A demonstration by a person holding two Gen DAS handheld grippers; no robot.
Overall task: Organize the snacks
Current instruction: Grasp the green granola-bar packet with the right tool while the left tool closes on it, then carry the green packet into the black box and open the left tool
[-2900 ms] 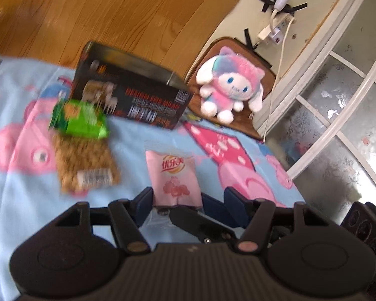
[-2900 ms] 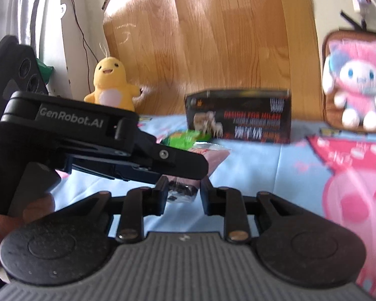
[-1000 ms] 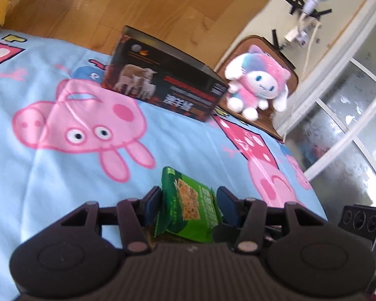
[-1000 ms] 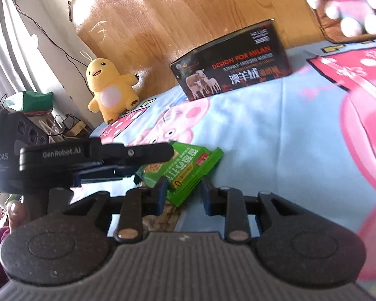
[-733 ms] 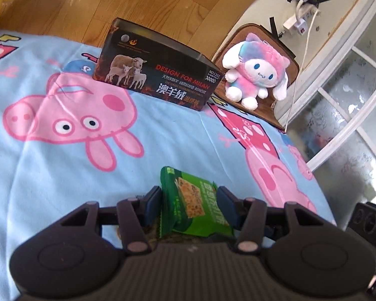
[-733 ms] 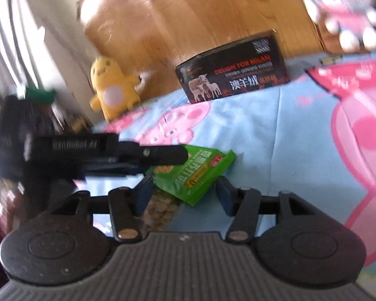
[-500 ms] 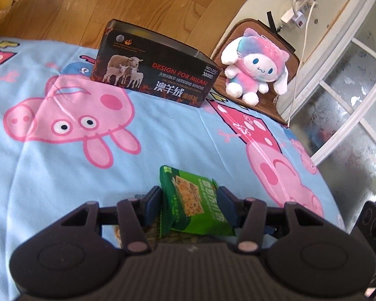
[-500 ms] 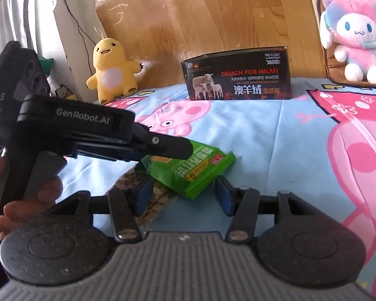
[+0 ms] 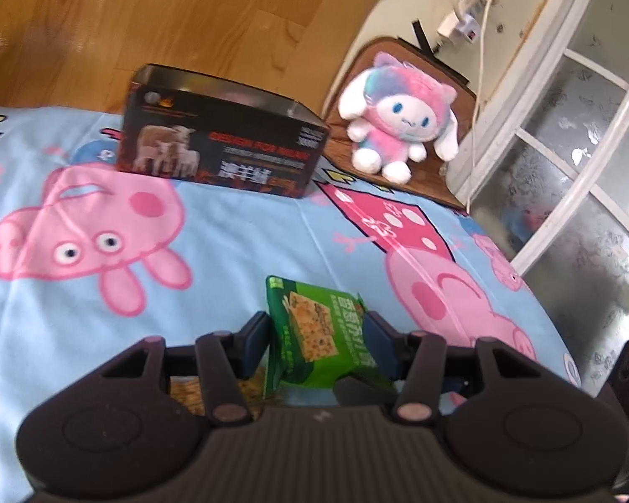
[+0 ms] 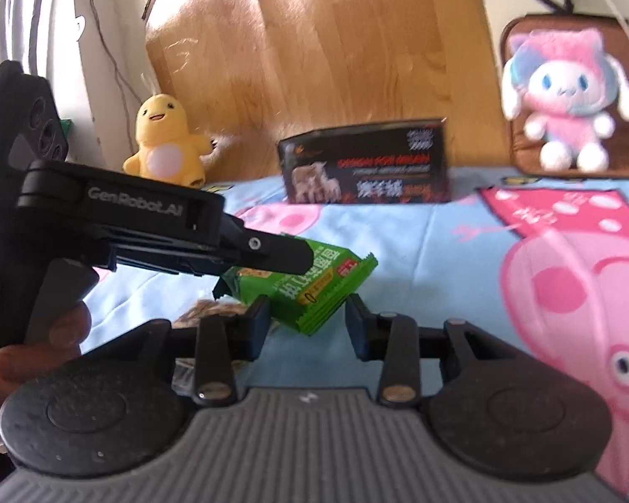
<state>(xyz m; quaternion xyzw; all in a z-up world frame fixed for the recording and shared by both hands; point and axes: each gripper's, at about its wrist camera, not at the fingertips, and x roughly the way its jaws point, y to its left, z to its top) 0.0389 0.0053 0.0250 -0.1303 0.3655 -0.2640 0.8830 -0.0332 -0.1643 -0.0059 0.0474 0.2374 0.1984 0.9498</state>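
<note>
My left gripper (image 9: 316,333) is shut on a green snack packet (image 9: 314,335) and holds it above the blue cartoon-pig bedspread (image 9: 239,226). The same green packet (image 10: 314,285) shows in the right wrist view, pinched by the left gripper (image 10: 281,257). My right gripper (image 10: 308,322) is open, its fingers on either side of the packet's lower corner without closing on it. A clear bag of brown snack pieces (image 10: 207,308) lies under the packet; it also shows in the left wrist view (image 9: 188,392). An open black box (image 9: 218,157) stands at the far side of the bed.
A pink plush toy (image 9: 398,109) sits on a brown cushion at the back right. A yellow plush chick (image 10: 163,142) stands at the back left by the wooden headboard (image 10: 314,54). A window frame (image 9: 566,134) lies to the right of the bed.
The left gripper has taken hold of the green packet and lifted it. The right gripper's fingers have opened and now straddle the packet's corner. The pink sachet is out of view.
</note>
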